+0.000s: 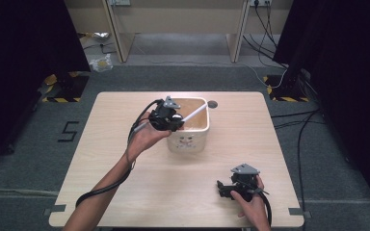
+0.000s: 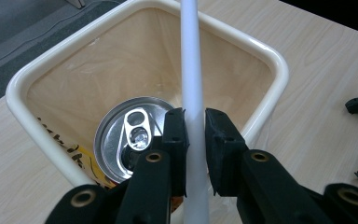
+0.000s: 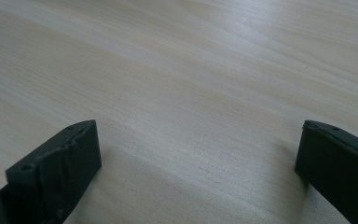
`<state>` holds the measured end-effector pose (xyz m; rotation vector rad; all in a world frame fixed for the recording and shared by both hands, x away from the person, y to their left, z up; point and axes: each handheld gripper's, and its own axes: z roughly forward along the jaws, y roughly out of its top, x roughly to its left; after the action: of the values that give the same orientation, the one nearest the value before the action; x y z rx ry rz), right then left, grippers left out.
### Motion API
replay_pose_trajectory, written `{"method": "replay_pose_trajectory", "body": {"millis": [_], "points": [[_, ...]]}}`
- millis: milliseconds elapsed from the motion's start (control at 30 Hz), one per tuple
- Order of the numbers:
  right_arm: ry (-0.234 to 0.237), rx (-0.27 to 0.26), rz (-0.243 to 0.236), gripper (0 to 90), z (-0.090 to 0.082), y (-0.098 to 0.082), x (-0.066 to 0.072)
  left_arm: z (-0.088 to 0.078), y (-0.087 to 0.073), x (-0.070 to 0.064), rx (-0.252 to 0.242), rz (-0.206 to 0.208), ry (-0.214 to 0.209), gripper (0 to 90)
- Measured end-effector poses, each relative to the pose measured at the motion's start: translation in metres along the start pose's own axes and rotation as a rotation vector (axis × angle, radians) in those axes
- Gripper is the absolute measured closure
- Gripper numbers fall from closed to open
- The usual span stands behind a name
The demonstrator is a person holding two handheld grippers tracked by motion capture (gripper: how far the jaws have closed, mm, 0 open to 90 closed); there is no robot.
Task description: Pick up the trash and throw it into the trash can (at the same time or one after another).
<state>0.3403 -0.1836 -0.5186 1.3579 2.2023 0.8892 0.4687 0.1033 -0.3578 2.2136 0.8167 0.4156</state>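
A cream square bin (image 1: 192, 142) stands at the middle of the wooden table (image 1: 115, 120). Inside it lies a drink can (image 2: 121, 140) with a silver top and pull tab, a yellow label showing below. My left gripper (image 1: 177, 120) hovers over the bin's near-left rim, shut on a white tube (image 1: 196, 112) that slants up and right across the opening. In the left gripper view the tube (image 2: 192, 84) runs straight up between the black fingers (image 2: 175, 135) of the left gripper (image 2: 196, 128). My right gripper (image 1: 220, 187) rests low at the table's front right, open, nothing between its fingertips (image 3: 56, 158).
A small round grommet (image 1: 212, 103) sits in the tabletop just behind the bin. Black curtains stand on both sides, cables (image 1: 298, 130) trail on the floor at the right, and a wooden bench frame (image 1: 173, 24) stands beyond the table.
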Motion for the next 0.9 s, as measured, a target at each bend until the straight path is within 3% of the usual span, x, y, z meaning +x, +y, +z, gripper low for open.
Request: {"method": "replay_pose_trajectory", "body": {"millis": [567, 900], "points": [[0.003, -0.001, -0.005, 0.2, 0.0, 0.0, 0.0, 0.003, 0.004, -0.007, 0.035, 0.032, 0.007, 78.3], [0.006, -0.001, -0.003, 0.2, 0.0, 0.0, 0.0, 0.002, 0.007, -0.009, 0.049, 0.031, 0.033, 78.7]]}}
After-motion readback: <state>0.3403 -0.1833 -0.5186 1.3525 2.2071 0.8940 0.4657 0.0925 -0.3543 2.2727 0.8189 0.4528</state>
